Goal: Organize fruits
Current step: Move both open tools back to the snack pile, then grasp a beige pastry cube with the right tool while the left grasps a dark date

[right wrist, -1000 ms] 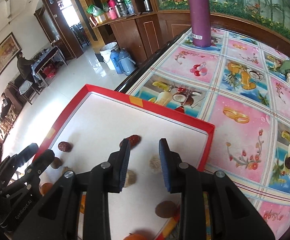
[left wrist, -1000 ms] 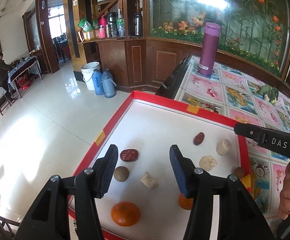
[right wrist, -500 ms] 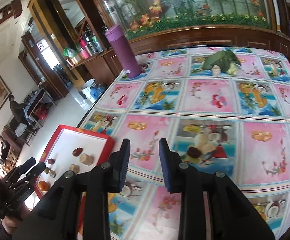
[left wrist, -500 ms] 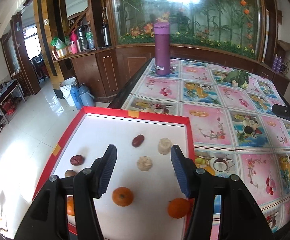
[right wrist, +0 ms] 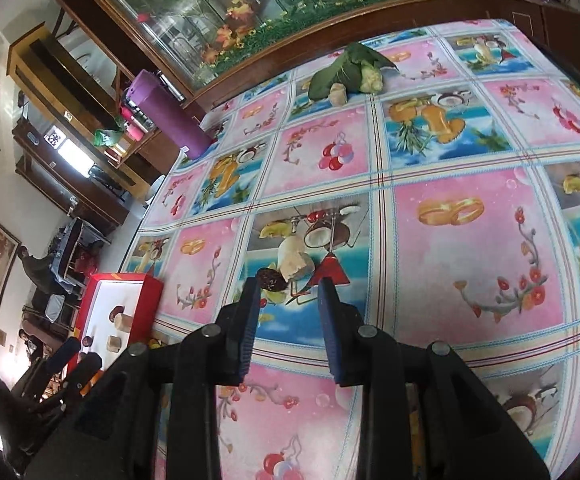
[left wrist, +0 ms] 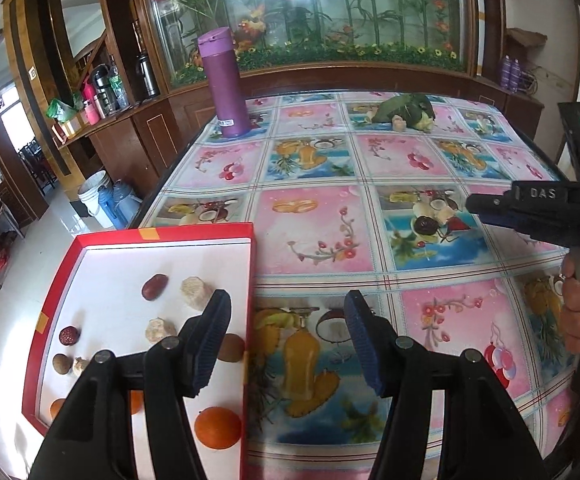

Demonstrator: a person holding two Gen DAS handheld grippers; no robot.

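Now the right gripper (right wrist: 286, 300) hovers with fingers spread just short of a dark red date (right wrist: 271, 279) and a pale fruit chunk (right wrist: 295, 261) on the fruit-patterned surface (right wrist: 470, 240). Left gripper (left wrist: 286, 320), fingers spread and empty, hangs over the edge of the red-rimmed white tray (left wrist: 250, 280) holding oranges (left wrist: 218, 427), dates and pale chunks.

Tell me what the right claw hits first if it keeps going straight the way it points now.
Probably the dark red date and the pale cut chunk lying loose on the tablecloth, just ahead of the open right claw. Depth is unclear, so it may meet the cloth first.
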